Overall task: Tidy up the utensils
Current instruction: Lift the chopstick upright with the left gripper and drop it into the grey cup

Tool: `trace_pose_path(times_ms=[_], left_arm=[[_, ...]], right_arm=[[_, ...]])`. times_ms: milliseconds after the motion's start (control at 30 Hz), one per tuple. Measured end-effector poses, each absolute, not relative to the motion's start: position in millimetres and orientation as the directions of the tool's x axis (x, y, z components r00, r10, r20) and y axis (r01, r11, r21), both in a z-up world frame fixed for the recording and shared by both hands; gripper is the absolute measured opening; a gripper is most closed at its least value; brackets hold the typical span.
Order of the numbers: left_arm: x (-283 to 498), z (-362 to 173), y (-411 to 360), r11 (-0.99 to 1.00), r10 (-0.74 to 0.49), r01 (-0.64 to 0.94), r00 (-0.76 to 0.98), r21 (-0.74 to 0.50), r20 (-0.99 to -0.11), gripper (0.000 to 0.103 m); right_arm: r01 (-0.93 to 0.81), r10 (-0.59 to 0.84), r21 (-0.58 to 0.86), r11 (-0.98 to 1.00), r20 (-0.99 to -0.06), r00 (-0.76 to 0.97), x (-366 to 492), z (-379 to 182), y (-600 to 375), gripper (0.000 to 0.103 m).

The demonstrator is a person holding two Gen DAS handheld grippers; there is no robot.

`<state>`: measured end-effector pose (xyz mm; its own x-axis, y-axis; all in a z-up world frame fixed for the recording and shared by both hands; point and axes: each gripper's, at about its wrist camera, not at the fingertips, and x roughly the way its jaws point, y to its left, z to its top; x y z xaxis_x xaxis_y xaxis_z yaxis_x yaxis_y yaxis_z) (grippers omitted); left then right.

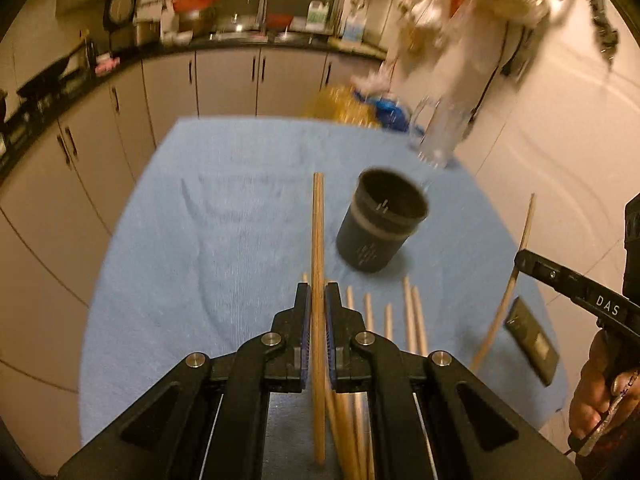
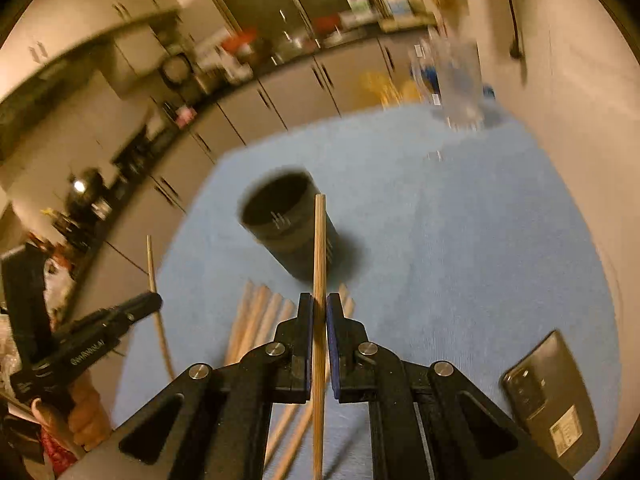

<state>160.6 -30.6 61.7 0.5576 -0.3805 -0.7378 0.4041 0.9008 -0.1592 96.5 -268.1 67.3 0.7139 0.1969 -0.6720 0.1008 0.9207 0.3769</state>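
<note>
Both grippers are tilting down toward the dark cup (image 1: 382, 220). The left gripper (image 1: 318, 298) is pinching one chopstick (image 1: 318, 240); the right gripper (image 2: 319, 308) is pinching another chopstick (image 2: 320, 248).

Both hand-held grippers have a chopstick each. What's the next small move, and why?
Probably carry the left hand-held gripper, shut on its chopstick, over the dark cup first: the cup stands upright, open and empty-looking, just right of the stick, with more chopsticks lying on the blue cloth.
</note>
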Motion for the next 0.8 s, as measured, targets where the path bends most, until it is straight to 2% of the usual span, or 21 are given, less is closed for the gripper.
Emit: trace_pose_path(times_ms=[167,533,800], left_arm=[[149,89,-34,0.896,-0.392,0.421,0.598,-0.143,-0.699,0.006],[156,121,-44,0.892,-0.402,0.433,0.628,-0.129,-0.666,0.006],[166,163,-54,0.884,-0.421,0.448,0.648,-0.129,-0.634,0.006]], right_arm=[[0.070,0.172,0.369,0.927,-0.582,0.795,81,94,-257,0.007],[0.048,0.170,0.377,0.925,-0.523,0.835,72,125,-259,0.007],[0.047,0.170,0.416,0.908,-0.468,0.867,80,152,-276,0.007]])
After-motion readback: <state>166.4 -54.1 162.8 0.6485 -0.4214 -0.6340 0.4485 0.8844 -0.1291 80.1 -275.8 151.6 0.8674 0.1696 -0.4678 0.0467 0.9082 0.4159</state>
